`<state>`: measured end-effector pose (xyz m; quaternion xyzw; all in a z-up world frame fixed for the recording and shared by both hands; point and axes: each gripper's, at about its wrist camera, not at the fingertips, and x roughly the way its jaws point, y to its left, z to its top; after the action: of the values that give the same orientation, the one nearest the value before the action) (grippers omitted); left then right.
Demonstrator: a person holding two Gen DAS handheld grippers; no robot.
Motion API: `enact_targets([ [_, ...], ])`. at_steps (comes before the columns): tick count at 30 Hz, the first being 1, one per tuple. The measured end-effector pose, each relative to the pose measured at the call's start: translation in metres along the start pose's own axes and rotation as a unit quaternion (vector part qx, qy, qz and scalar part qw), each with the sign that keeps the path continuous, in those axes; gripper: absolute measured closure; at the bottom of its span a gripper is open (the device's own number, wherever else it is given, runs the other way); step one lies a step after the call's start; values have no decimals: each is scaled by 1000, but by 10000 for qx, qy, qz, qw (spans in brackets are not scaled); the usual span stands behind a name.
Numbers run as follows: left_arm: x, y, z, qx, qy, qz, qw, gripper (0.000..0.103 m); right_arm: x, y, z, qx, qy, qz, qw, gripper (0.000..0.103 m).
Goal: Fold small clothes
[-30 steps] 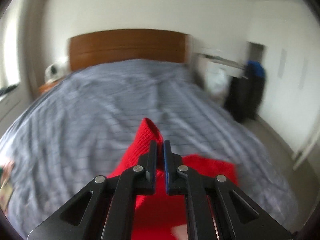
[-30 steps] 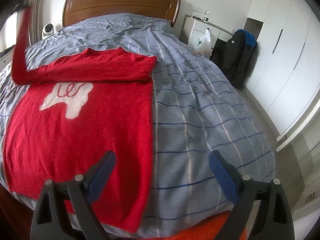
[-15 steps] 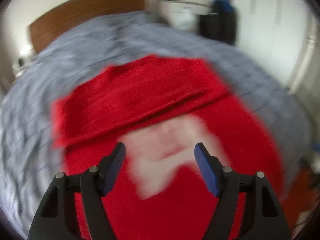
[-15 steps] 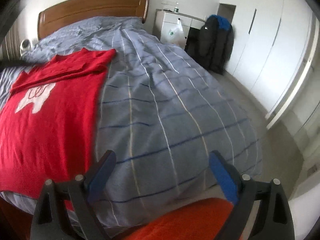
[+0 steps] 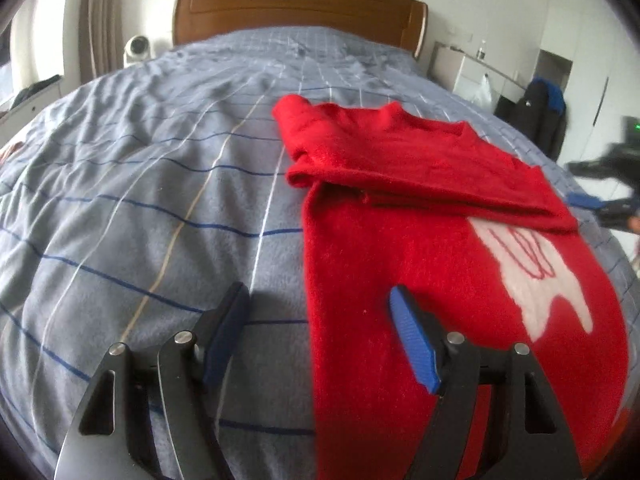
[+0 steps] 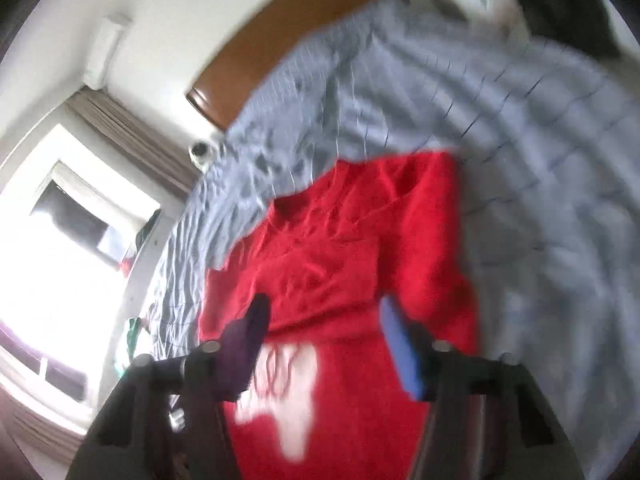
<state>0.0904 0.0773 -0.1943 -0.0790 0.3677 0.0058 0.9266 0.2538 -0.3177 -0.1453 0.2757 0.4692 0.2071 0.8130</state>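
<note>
A red sweater (image 5: 400,280) with a white motif (image 5: 536,272) lies flat on the bed, both sleeves (image 5: 400,160) folded across its chest. My left gripper (image 5: 318,294) is open just above the sweater's left side edge, one finger over the bedspread and one over the red knit. My right gripper (image 6: 324,302) hovers tilted over the sweater (image 6: 340,248) near the motif (image 6: 288,392). Its jaws are closing with nothing pressed between them. One of its blue pads (image 5: 585,200) shows at the sweater's right edge. The right wrist view is blurred.
A grey-blue checked bedspread (image 5: 160,200) covers the bed below a wooden headboard (image 5: 296,12). A white round device (image 5: 138,50) sits at the back left. A nightstand (image 5: 476,80) and a dark jacket (image 5: 540,116) stand to the right. A bright window (image 6: 60,260) is on the left.
My left gripper let go of the raised sleeve, opened and came down to the sweater's left edge; the sleeve now lies across the chest. My right gripper swung left over the sweater, rolled, and its jaws narrowed.
</note>
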Motion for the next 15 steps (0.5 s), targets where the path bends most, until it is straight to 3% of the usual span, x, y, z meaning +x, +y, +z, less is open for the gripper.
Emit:
enact_targets([
  [3,2,6,1,-29,3,-59,10000,28,44,-6,10,217,365,-528,9977,55],
  [5,3,7,1,-41,-22,-111,9999,28,66,-12,9,401,668,-633,9949,59],
  [7,5,13,-1,-56,-51,-139,9999,28,68,-10,8,394,626,-581,9956,90],
  [8,4,13,-2,-63,-75,-151,9998,28,60,-3,8,249,464,-399,9978,95],
  [10,4,13,-4,-60,-116,-145,9998,28,35,10,8,-127,-78,-594,9981,95],
  [12,5,11,-4,-42,-131,-103,9999,27,22,15,9,-402,-420,-1233,9907,95],
  [13,4,10,-4,-31,-125,-82,9999,27,21,15,8,-484,-448,-1403,9879,95],
  [15,2,9,0,-32,-11,-37,10000,27,31,6,4,-453,-107,-1429,9886,90],
])
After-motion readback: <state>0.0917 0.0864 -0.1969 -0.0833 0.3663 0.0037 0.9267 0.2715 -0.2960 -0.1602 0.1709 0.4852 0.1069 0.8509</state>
